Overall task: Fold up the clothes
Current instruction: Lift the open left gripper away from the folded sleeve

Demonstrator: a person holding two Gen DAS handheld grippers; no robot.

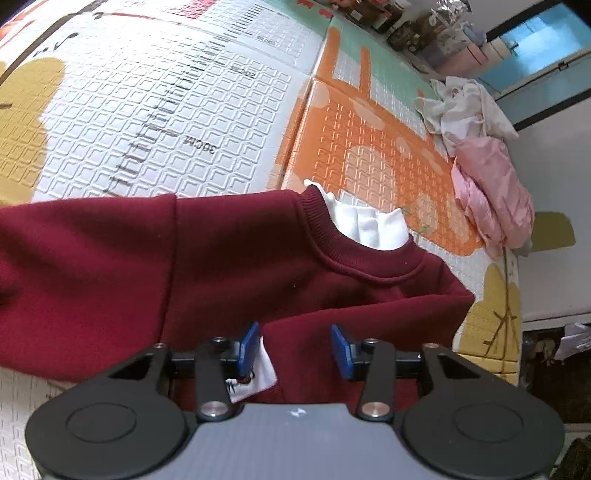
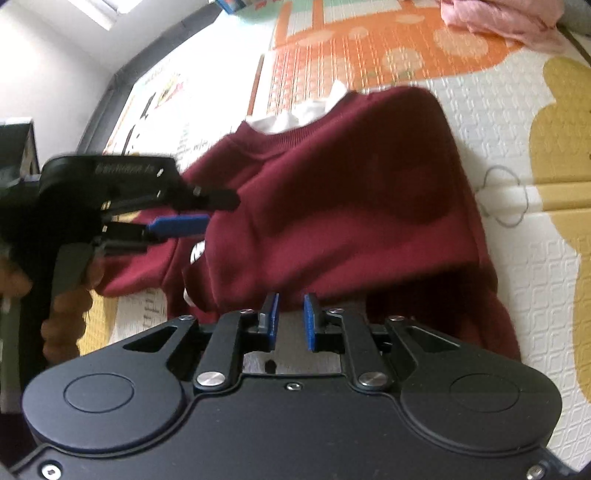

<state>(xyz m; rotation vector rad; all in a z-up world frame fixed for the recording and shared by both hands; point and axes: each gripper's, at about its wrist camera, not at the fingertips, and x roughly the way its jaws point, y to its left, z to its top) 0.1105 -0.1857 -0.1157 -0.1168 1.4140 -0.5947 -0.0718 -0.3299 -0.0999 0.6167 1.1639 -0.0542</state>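
Left gripper (image 1: 301, 349) released, blue pads apart over maroon sweatshirt (image 1: 229, 258) on play mat (image 1: 166, 122). Right gripper (image 2: 290, 323) likewise parted at sweatshirt hem. Only right view: hand (image 2: 62, 310) holding left gripper. Only left view, far: pink clothes pile (image 1: 491, 192).

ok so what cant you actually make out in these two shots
- Dark red fleece sweatshirt: its hem and lower body, hidden behind the left hand-held gripper in the left wrist view; its left sleeve end is cut off by the frame edge.
- Right hand-held gripper: whether it touches the fabric; the right wrist view is motion-blurred there.
- Crumpled pink garment: its type, bunched up.
- Clutter by the far wall: too small.
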